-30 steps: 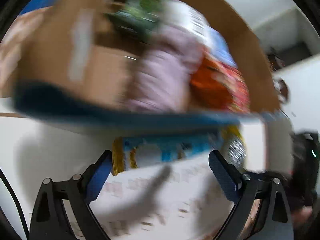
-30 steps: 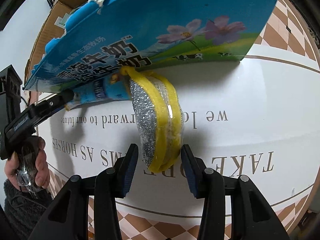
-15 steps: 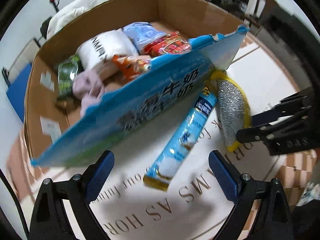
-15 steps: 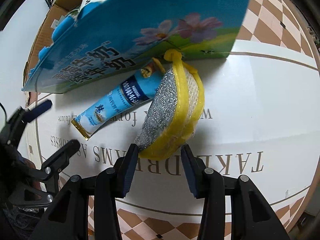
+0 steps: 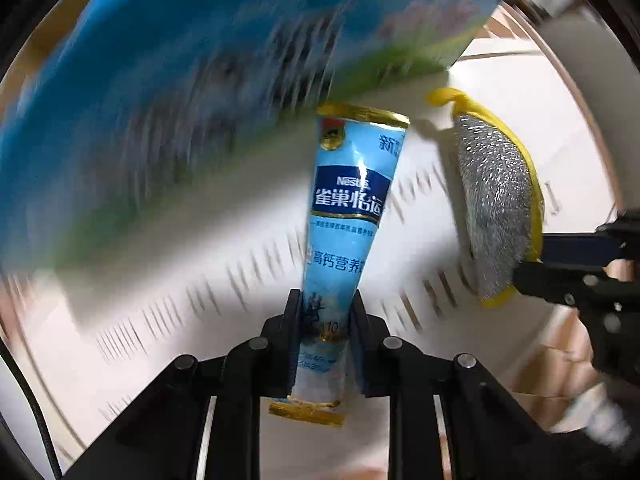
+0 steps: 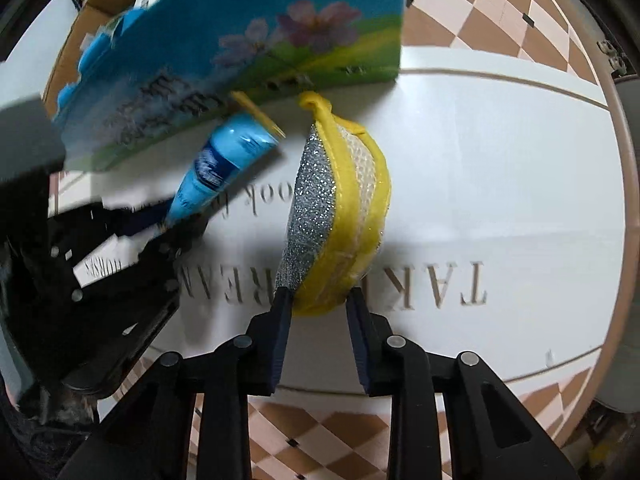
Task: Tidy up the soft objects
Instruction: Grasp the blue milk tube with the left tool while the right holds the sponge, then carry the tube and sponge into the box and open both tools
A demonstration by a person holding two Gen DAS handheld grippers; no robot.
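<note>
My left gripper [image 5: 324, 312] is shut on a light blue Nestle sachet [image 5: 348, 216], holding its lower end; the sachet points away toward the box. It also shows in the right wrist view [image 6: 216, 168], with the left gripper [image 6: 152, 220] at its end. My right gripper [image 6: 318, 304] is shut on a yellow-edged silver scouring sponge [image 6: 336, 216], which stands on edge on the white table. The sponge [image 5: 496, 208] and right gripper [image 5: 552, 256] also show at the right of the left wrist view.
A blue printed cardboard box [image 6: 248, 48] with flowers on its side stands behind both items; it is blurred in the left wrist view [image 5: 200, 80]. The round white table [image 6: 500, 160] carries printed lettering. Checkered floor [image 6: 480, 4] lies beyond the table rim.
My left gripper has moved in from above the box and shut on the sachet's end. My right gripper has closed tighter on the sponge, which now stands more upright.
</note>
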